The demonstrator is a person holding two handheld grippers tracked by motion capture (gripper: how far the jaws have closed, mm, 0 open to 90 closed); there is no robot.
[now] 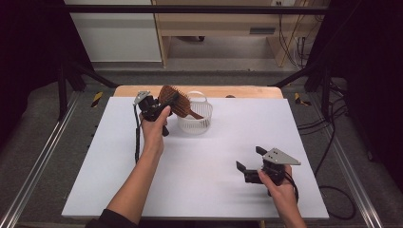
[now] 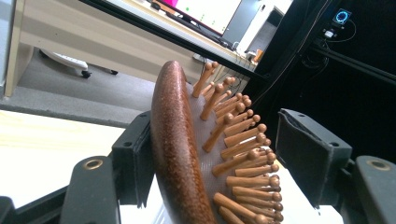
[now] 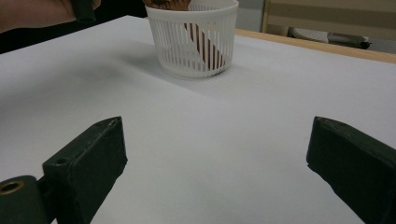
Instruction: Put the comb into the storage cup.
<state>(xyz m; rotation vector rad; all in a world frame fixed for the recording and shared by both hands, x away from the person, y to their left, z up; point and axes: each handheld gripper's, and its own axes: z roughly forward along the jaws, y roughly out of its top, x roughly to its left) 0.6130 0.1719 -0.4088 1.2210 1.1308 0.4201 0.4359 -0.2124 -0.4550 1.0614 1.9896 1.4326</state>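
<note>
A brown wooden hairbrush (image 1: 173,99) leans out of a small white slatted basket (image 1: 195,124) at the back of the white table, handle down inside it and head up to the left. My left gripper (image 1: 167,102) is around the brush head. In the left gripper view the brush (image 2: 173,154) stands between the jaws: its rounded back lies against one pad, and the peg tips sit just off the other pad. My right gripper (image 1: 250,159) rests low near the front right, open and empty, facing the basket (image 3: 191,51), where the brush handle (image 3: 203,44) shows through the slats.
The white board (image 1: 214,190) covers the table, with a strip of bare wood (image 1: 247,91) along its far edge. Metal rails run down both sides, and cables lie on the floor at the right.
</note>
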